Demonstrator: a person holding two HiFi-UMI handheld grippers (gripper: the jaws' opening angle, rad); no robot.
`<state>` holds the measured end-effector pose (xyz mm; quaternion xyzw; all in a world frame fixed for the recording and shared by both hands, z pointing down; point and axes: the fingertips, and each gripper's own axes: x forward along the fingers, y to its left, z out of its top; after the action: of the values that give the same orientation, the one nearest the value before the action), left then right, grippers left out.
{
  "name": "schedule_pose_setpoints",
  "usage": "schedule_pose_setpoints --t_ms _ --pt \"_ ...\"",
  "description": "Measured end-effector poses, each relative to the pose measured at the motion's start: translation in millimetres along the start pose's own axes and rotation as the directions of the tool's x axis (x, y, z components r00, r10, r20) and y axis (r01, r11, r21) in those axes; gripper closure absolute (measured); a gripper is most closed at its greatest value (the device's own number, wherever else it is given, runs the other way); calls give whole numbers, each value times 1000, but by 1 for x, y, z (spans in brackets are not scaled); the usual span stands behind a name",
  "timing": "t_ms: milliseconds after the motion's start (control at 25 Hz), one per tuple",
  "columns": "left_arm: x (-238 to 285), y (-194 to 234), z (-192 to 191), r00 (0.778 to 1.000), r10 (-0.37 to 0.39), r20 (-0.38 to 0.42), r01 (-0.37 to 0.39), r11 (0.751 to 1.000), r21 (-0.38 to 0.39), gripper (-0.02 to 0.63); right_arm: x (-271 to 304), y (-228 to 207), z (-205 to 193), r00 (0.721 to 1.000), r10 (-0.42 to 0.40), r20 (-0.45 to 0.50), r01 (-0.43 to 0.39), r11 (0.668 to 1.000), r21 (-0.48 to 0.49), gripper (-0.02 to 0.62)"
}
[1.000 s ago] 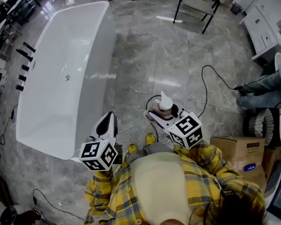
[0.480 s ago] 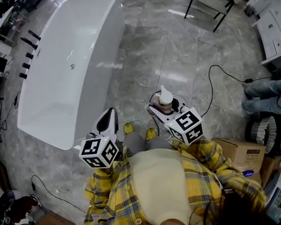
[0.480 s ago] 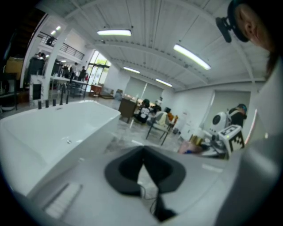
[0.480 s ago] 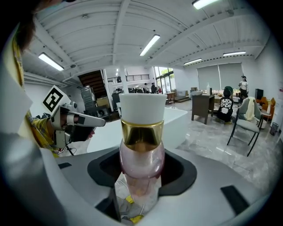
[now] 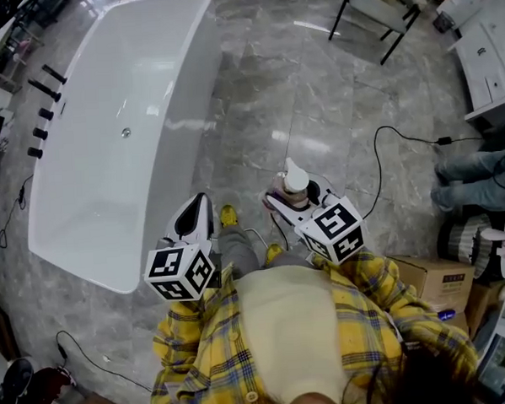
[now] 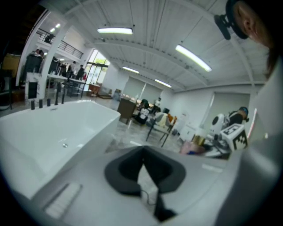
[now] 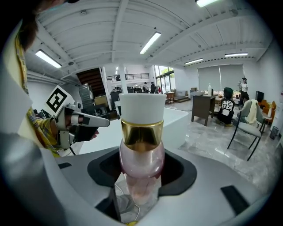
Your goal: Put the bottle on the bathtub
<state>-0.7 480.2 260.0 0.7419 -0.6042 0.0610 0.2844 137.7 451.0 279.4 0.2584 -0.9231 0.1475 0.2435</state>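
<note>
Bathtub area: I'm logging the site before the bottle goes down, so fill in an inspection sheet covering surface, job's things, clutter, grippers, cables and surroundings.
Surface: glossy grey tile floor.
Job's things: pink bottle with gold collar and white cap, upright in the right gripper; white bathtub, only its drain seen inside.
Clutter: cardboard boxes at the person's right.
Grippers: left gripper jaws together, nothing between; right gripper shut on the bottle.
Cables: black cable looping across the floor at right; second cable at lower left.
Surroundings: folding chair, white cabinets, another person's legs at right.
</note>
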Motion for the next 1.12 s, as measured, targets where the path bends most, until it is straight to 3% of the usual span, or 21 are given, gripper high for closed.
schedule_pose_setpoints --t_ms 480,920,1120 --pt "51 92 44 996 -61 -65 59 998 -30 597 104 -17 56 999 -29 -41 30 999 37 370" --pt "74 143 59 992 -87 -89 86 996 -16 597 161 -39 85 996 -77 -55 79 995 53 370" --pt "75 163 60 993 -76 -92 71 996 -49 597 181 -50 93 993 -92 -75 96 994 45 370"
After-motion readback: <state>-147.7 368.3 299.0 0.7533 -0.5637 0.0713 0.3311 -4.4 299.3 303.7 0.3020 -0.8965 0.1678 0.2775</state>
